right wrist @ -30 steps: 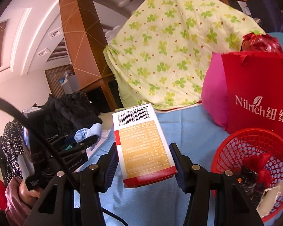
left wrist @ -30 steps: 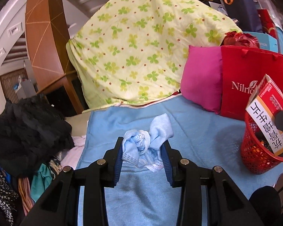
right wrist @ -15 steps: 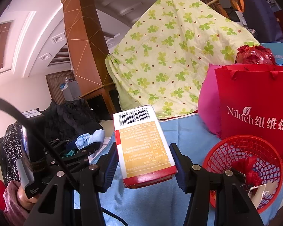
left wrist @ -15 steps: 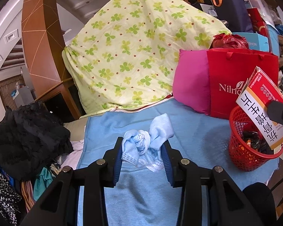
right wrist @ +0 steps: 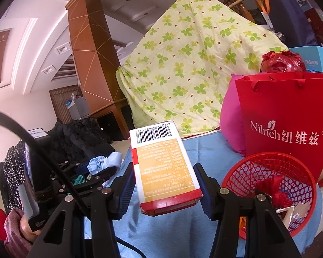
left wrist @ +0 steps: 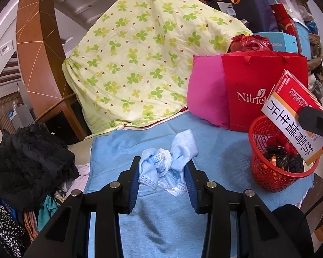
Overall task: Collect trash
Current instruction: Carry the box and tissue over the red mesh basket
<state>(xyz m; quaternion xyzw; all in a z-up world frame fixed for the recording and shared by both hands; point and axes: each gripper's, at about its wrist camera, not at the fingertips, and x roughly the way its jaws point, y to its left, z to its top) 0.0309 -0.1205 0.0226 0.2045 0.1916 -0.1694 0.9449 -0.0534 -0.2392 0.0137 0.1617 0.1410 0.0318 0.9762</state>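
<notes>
My left gripper [left wrist: 163,179] is shut on a crumpled light-blue face mask [left wrist: 167,169], held above the blue cloth [left wrist: 157,225]. My right gripper [right wrist: 164,182] is shut on a red, white and orange carton [right wrist: 163,167] with a barcode on top. A red mesh basket [right wrist: 268,193] with wrappers and scraps in it stands low on the right, just right of the carton. In the left wrist view the carton [left wrist: 290,116] hangs over the near rim of the basket [left wrist: 275,172]. The right wrist view shows the left gripper [right wrist: 105,169] with the mask [right wrist: 103,163] at the left.
A red paper bag [left wrist: 262,90] and a pink cushion [left wrist: 206,96] stand behind the basket. A clover-print quilt [left wrist: 148,64] is heaped at the back. Dark clothes [left wrist: 26,163] pile up at the left. The blue cloth's edge drops off right of the basket.
Both grippers have shifted away from the basket with their loads still held. In both views the basket and red bag have slid leftward and appear smaller.
</notes>
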